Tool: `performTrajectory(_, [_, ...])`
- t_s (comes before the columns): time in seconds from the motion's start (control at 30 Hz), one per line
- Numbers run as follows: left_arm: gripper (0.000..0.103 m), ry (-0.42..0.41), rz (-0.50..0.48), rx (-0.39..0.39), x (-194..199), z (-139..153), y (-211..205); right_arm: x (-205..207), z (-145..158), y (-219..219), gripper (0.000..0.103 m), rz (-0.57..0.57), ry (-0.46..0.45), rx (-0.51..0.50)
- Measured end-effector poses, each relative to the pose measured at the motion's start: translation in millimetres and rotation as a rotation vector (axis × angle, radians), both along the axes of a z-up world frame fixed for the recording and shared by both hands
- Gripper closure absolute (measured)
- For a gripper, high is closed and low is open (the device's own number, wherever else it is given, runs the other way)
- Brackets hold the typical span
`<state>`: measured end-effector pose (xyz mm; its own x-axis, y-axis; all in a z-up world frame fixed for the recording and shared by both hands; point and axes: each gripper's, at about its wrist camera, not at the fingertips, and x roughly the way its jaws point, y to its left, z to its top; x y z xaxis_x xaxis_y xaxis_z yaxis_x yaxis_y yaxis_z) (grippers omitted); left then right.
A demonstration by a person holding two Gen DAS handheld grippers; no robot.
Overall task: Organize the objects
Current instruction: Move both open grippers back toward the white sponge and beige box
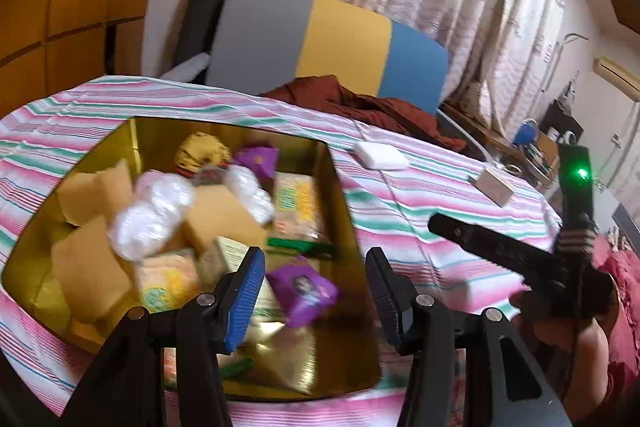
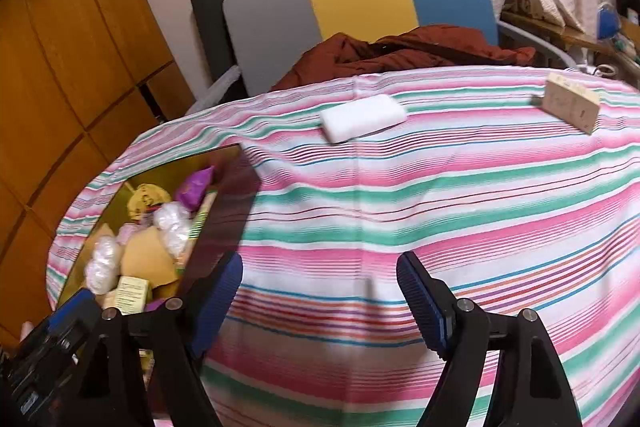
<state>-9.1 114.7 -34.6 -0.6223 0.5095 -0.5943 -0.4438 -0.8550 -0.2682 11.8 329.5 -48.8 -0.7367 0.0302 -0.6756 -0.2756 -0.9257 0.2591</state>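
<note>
While both hand-held grippers gape empty, one white block and one wooden block lie apart.

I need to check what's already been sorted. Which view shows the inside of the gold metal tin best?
The left wrist view: it looks down into the gold metal tin, showing sponges, white wrapped bundles and purple packets, though blurred. The right wrist view catches only a slanted sliver of the tin at its left edge.
</note>
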Motion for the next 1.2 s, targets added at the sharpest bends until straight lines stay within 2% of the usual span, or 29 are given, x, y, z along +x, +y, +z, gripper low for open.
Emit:
performTrajectory(0.13, [0.045, -0.022, -0.034, 0.003, 6.6, -3.5, 11.6, 3.1, -0.1, 17.6, 0.021, -0.023, -0.007, 0.039])
performTrajectory(0.33, [0.045, -0.040, -0.085, -0.021, 7.9, -2.3, 34.3, 5.3, -2.9, 48.5, 0.021, -0.054, -0.019, 0.082])
performTrajectory(0.67, [0.041, -0.060, -0.201, -0.071, -13.8, 5.5, 94.2, 2.2, -5.6, 120.6, 0.017, -0.116, -0.051, 0.197])
performTrajectory(0.8, [0.041, -0.061, -0.251, -0.108, -33.8, 9.0, 125.4, 1.7, -7.1, 161.8, 0.016, -0.192, -0.064, 0.289])
performTrajectory(0.9, [0.040, -0.074, -0.270, -0.141, -55.6, 10.2, 151.1, 3.0, -12.8, 191.7, 0.016, -0.264, -0.082, 0.307])
performTrajectory(1.07, [0.040, -0.065, -0.292, -0.219, -99.6, 8.9, 193.9, 8.7, -29.2, 217.4, 0.016, -0.332, -0.100, 0.224])
performTrajectory(1.17, [0.040, -0.066, -0.296, -0.305, -133.6, 2.1, 220.9, 8.2, -33.2, 218.4, 0.016, -0.337, -0.101, 0.218])
performTrajectory(1.2, [0.040, -0.061, -0.285, -0.356, -147.4, -1.2, 232.1, 7.4, -34.4, 218.5, 0.016, -0.335, -0.100, 0.219])
